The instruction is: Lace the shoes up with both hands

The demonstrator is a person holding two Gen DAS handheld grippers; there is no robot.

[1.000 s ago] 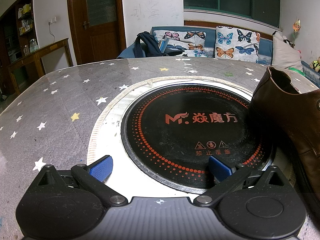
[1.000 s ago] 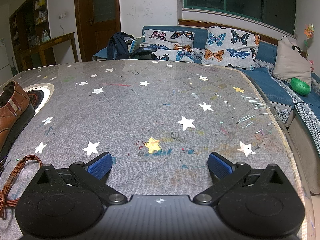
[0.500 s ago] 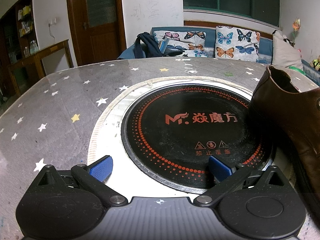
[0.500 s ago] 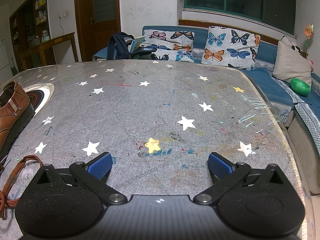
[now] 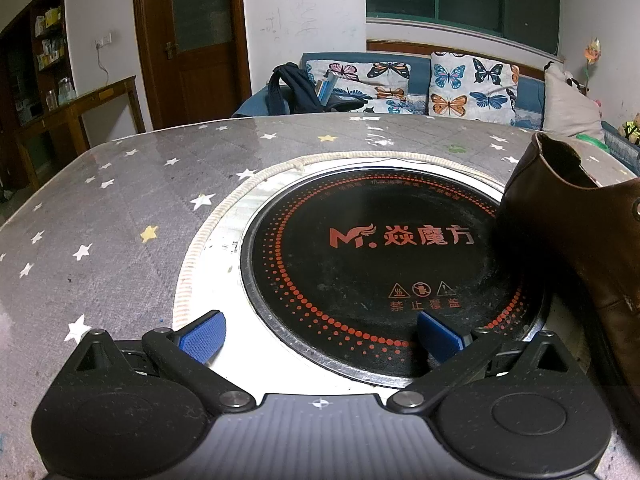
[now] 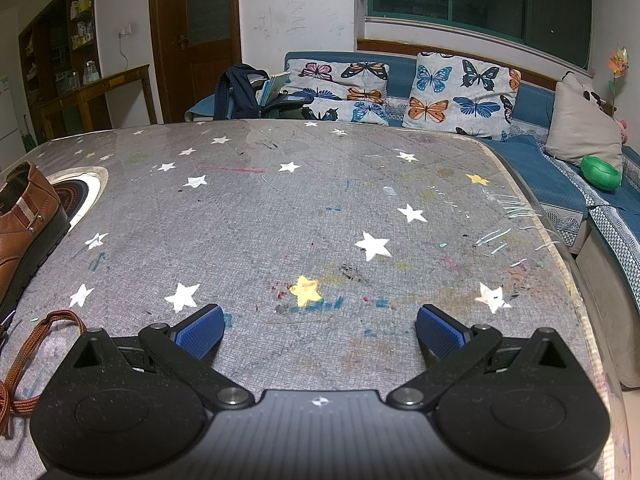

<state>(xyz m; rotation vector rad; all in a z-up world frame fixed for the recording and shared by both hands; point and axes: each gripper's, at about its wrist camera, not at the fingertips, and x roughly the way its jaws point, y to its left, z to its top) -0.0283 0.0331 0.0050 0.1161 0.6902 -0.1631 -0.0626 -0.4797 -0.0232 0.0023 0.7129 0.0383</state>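
While neither tool has hold of anything, the step in hand looks like the first reach for the lace. The left tool (image 5: 320,334) hangs with its blue pads spread wide over the black hob (image 5: 384,256) set in the surface (image 5: 120,216); the right tool (image 6: 318,332) is just as wide open above bare starred cloth. The shoe (image 5: 580,236) fills the right edge of the left view and shows again at the left edge of the right view. The lace (image 6: 28,360) lies loose in the lower left of the right view, near the shoe's sole.

To do this well, I would swing the right tool toward that lower-left corner, come down low, and pinch near the lace's tip rather than mid-loop. The left tool should turn toward the shoe to steady it by the eyelets.
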